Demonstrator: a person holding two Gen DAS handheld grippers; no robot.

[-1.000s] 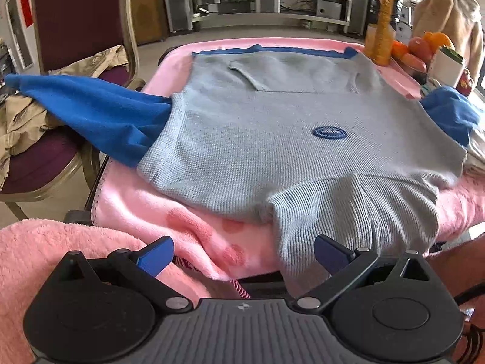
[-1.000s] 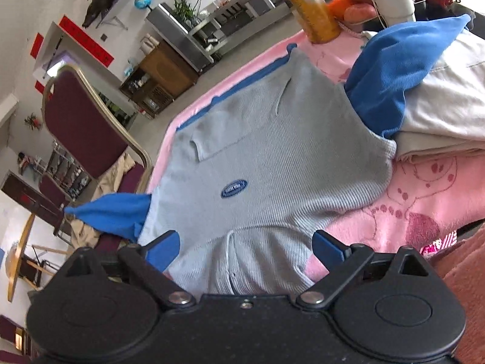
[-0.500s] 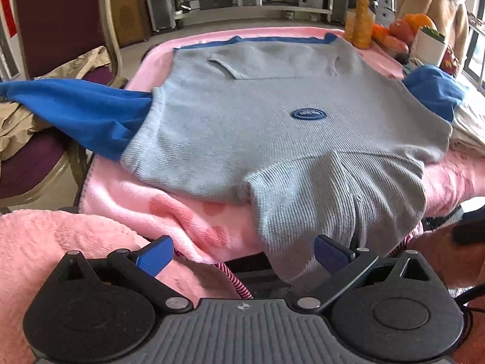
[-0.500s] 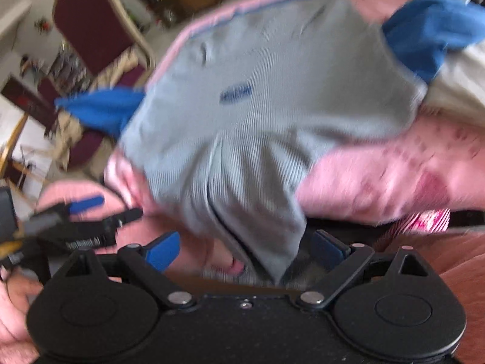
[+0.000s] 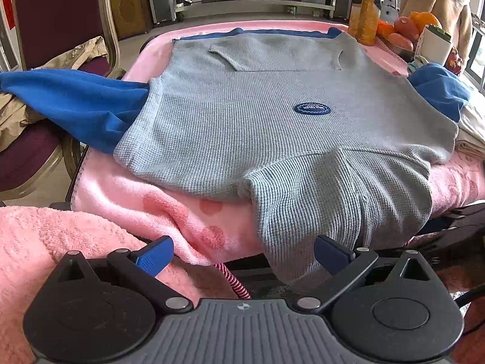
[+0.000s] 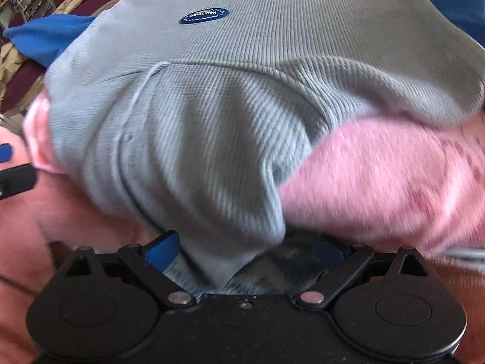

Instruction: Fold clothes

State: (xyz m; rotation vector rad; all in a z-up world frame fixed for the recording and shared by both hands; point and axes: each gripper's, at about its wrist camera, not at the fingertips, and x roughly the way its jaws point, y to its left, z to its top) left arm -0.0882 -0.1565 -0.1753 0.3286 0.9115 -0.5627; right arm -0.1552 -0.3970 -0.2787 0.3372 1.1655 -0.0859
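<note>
The grey sweater [image 5: 272, 115] has its hood draped over the counter's [image 5: 127, 188] near edge at lower centre. Left tongs [image 5: 242, 254] are spread and empty; right tongs [image 6: 245, 251] are spread around the hood's tip.

Daylight fills the room, brightest at the window [image 5: 477, 51] on the far right, and falls evenly on the grey sweater [image 5: 272, 115], with soft shadow under its hanging hood. The left wrist view is sharp; straight lines bow at its dark corners. The right wrist view is smeared with motion blur, worst over the pink blanket [image 6: 379, 176].
</note>
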